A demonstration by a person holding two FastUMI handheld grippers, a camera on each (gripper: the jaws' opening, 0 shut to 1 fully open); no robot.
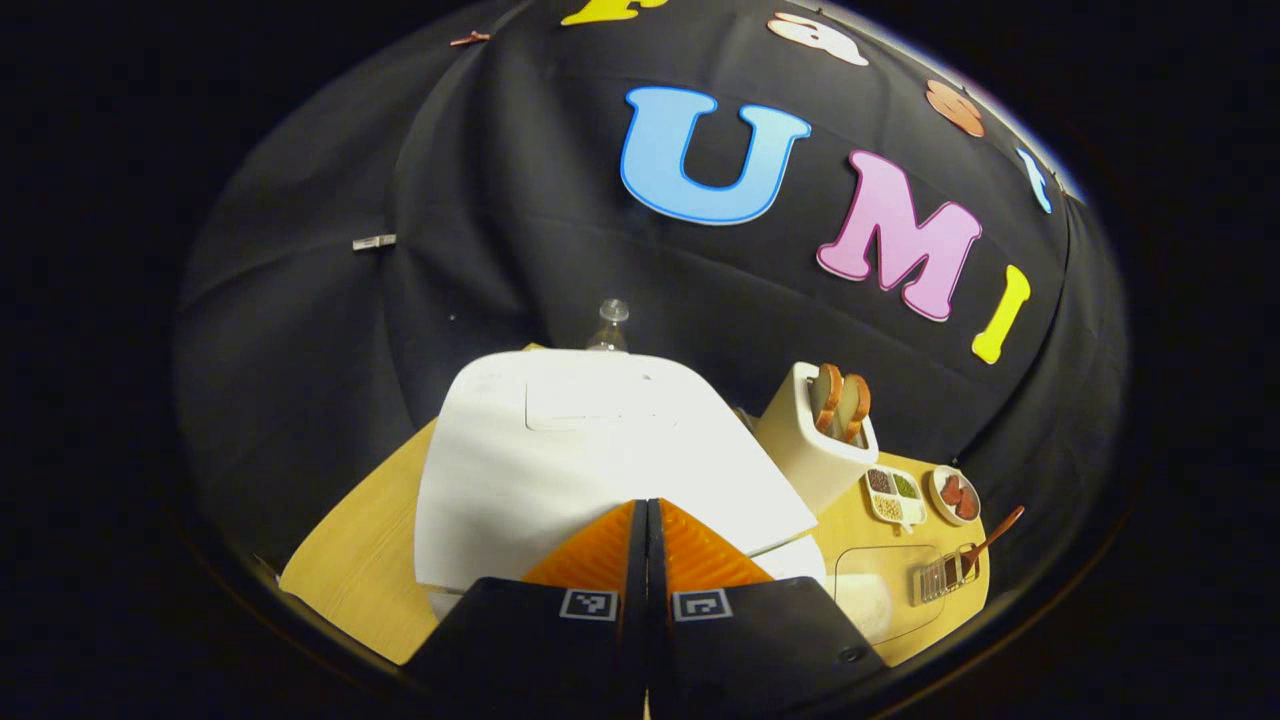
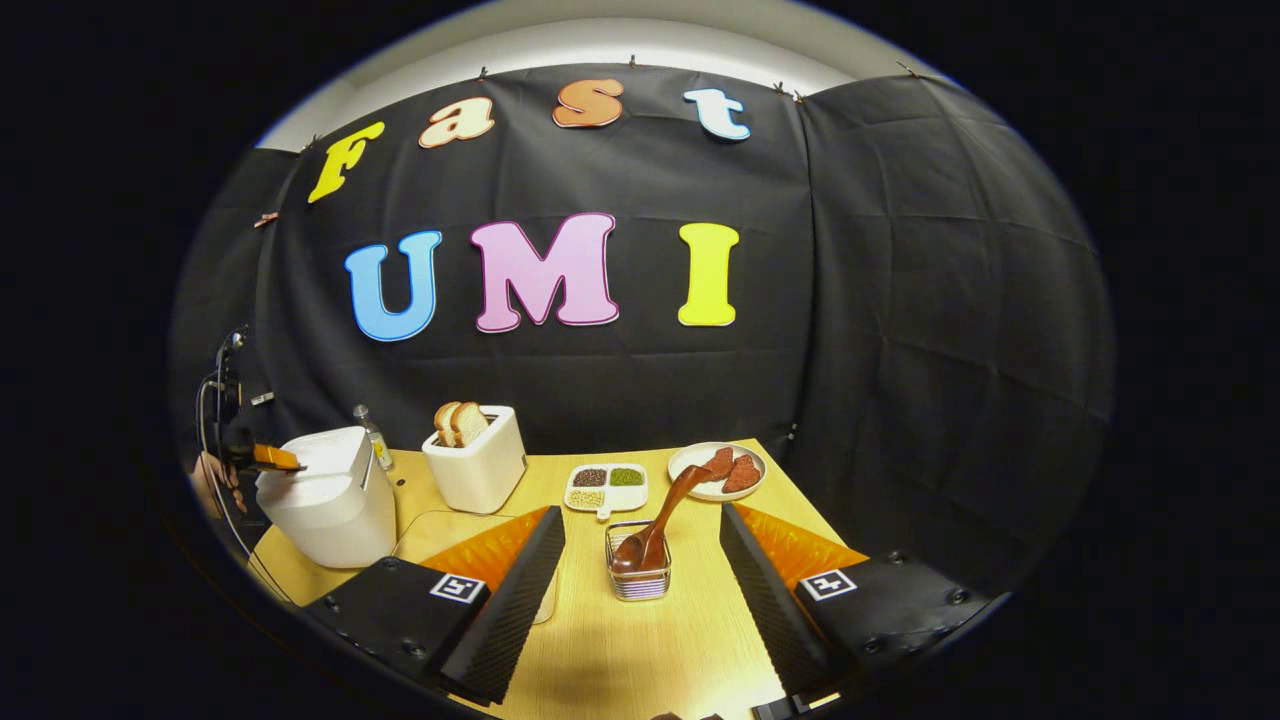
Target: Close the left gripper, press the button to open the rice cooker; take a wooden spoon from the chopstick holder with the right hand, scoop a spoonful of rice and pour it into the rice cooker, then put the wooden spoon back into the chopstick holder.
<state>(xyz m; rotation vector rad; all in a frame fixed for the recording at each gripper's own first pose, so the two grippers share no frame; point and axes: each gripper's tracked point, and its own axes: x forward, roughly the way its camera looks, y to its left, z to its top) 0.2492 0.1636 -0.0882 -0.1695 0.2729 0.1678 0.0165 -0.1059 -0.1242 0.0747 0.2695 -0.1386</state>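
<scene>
Left gripper (image 1: 646, 520) — jaws closed, tips over the white rice cooker (image 1: 590, 450) at lower centre, lid down. Right gripper (image 2: 642, 540) jaws wide apart, flanking the chopstick holder (image 2: 638, 575) — one wooden spoon (image 2: 665, 515) inside.

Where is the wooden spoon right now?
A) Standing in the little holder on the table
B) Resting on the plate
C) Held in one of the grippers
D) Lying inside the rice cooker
A: in the right gripper view the wooden spoon leans in the chopstick holder, which sits between the open fingers of the right gripper, with neither finger touching it.
</scene>
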